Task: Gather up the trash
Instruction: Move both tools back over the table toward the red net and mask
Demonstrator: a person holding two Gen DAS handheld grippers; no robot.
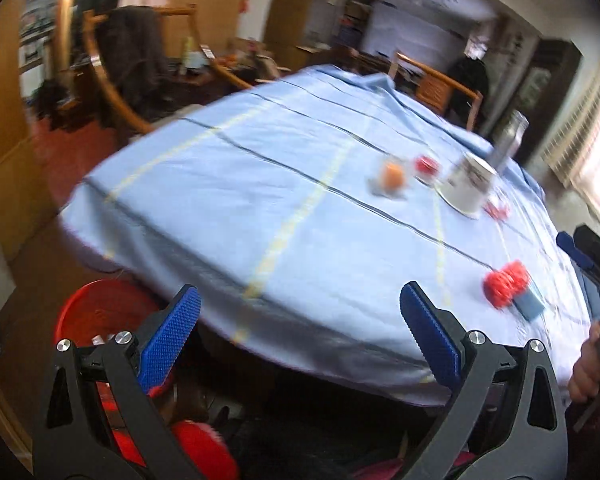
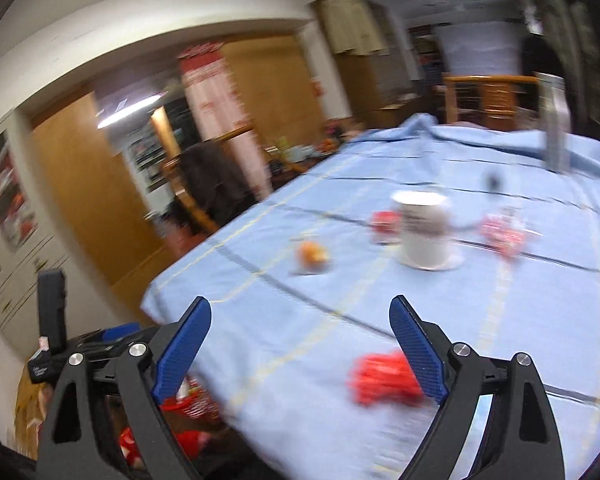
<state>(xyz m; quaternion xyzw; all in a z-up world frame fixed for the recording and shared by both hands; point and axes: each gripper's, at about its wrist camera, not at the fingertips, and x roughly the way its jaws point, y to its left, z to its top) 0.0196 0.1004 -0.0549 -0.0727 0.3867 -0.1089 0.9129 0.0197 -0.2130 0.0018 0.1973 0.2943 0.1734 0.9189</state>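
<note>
A table with a light blue cloth (image 1: 260, 184) holds scattered trash. A crumpled red wrapper (image 1: 506, 282) lies near the front right, beside a blue block (image 1: 530, 306); it also shows in the right wrist view (image 2: 384, 378). An orange item (image 1: 392, 176) (image 2: 312, 254) lies mid-table, with red wrappers (image 1: 426, 165) (image 2: 502, 232) around a white mug (image 1: 470, 186) (image 2: 424, 228). A red bin (image 1: 96, 312) stands under the table's near edge. My left gripper (image 1: 300, 340) is open and empty over the table edge. My right gripper (image 2: 300, 352) is open and empty, its right finger next to the red wrapper.
A tall metal bottle (image 1: 508, 140) (image 2: 554, 128) stands behind the mug. Wooden chairs (image 1: 436, 84) and dark coats ring the far side. Both views are blurred. The other gripper's body (image 2: 52, 312) shows at the left of the right wrist view.
</note>
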